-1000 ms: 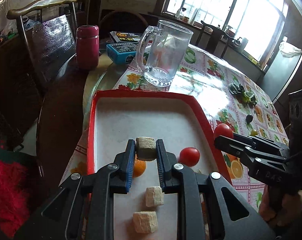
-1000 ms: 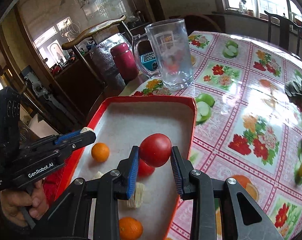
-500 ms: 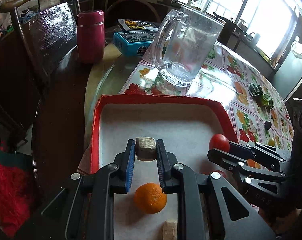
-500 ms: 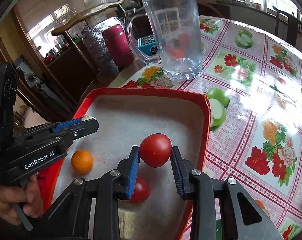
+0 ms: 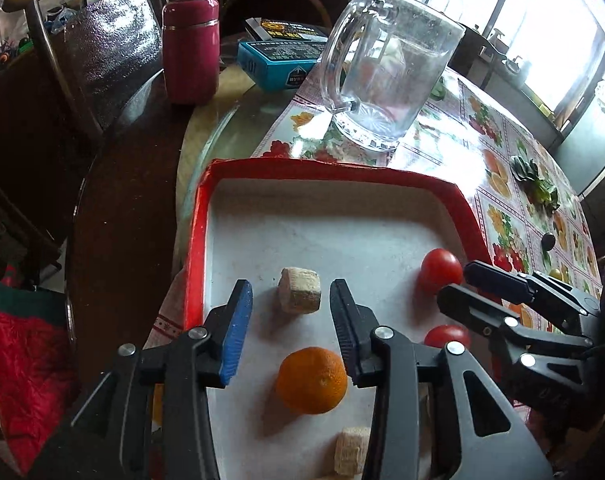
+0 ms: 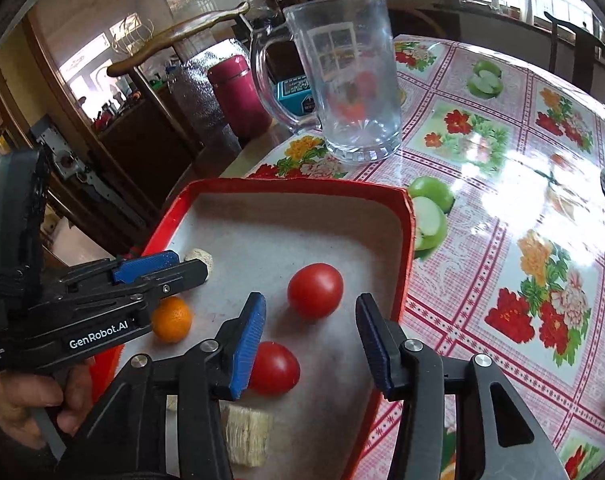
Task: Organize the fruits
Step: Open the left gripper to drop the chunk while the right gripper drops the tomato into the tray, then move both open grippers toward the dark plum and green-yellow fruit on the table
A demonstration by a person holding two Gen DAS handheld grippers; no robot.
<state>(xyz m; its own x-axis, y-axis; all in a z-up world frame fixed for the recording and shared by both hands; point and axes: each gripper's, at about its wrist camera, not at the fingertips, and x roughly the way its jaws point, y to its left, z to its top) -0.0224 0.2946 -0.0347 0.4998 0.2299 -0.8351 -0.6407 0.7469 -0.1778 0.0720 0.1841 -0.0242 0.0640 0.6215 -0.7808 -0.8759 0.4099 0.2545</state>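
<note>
Both grippers tilt steeply down over the red-rimmed white tray [image 5: 198, 248]. The left gripper [image 5: 290, 312] has its jaws opening, the beige porous cube [image 5: 300, 290] lying loose between its tips. The right gripper [image 6: 310, 320] has its jaws opening too, the round red tomato [image 6: 315, 290] resting free between them. Only the right view shows the bare hand [image 6: 34, 400] gripping the left tool's handle.

A red-rimmed tray [image 5: 198, 240] with a white floor is set on the table. On the floor lie two red tomatoes [image 6: 315, 290] [image 6: 273, 368], one orange [image 5: 311, 380], and three tan cubes [image 5: 300, 290] [image 5: 350, 452] [image 6: 246, 434], all apart from one another.
</note>
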